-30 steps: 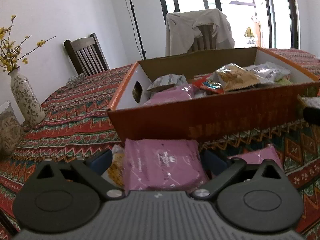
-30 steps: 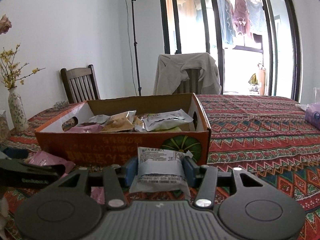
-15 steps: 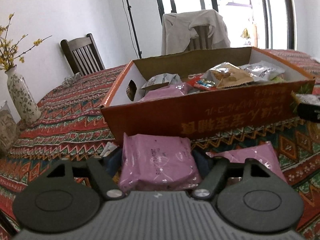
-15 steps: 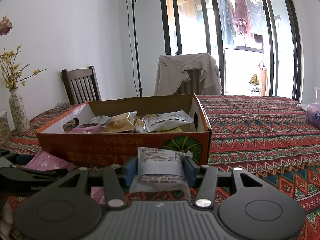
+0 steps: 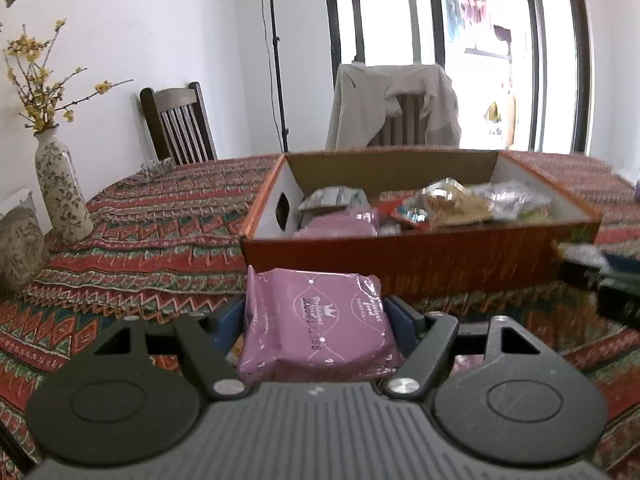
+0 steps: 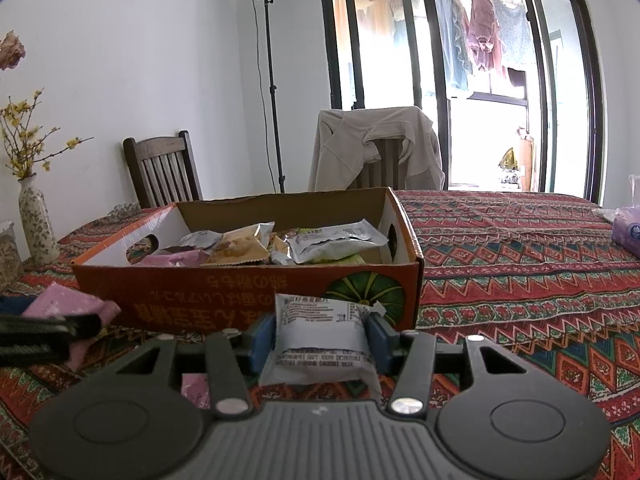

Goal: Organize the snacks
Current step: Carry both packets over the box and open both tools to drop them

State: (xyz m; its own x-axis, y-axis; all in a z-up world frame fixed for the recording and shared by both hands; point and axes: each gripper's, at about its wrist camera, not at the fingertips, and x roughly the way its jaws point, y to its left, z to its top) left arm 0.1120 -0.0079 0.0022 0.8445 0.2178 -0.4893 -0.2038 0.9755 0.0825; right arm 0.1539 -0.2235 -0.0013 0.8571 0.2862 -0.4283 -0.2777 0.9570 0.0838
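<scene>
The left gripper (image 5: 316, 320) has just been closing its jaws, which now grasp a pink snack packet (image 5: 318, 330) just in front of the cardboard box (image 6: 256, 292), ready to go in. The right gripper (image 6: 320, 340) clenches a white snack packet (image 6: 320, 342) before the box's near wall, probably waiting its turn.

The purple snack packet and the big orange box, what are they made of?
The purple packet looks like thin plastic film with a soft sheen; it crinkles at its sealed edge. The orange box looks like cardboard: brown and dull inside, with a printed, slightly glossy outside.
</scene>
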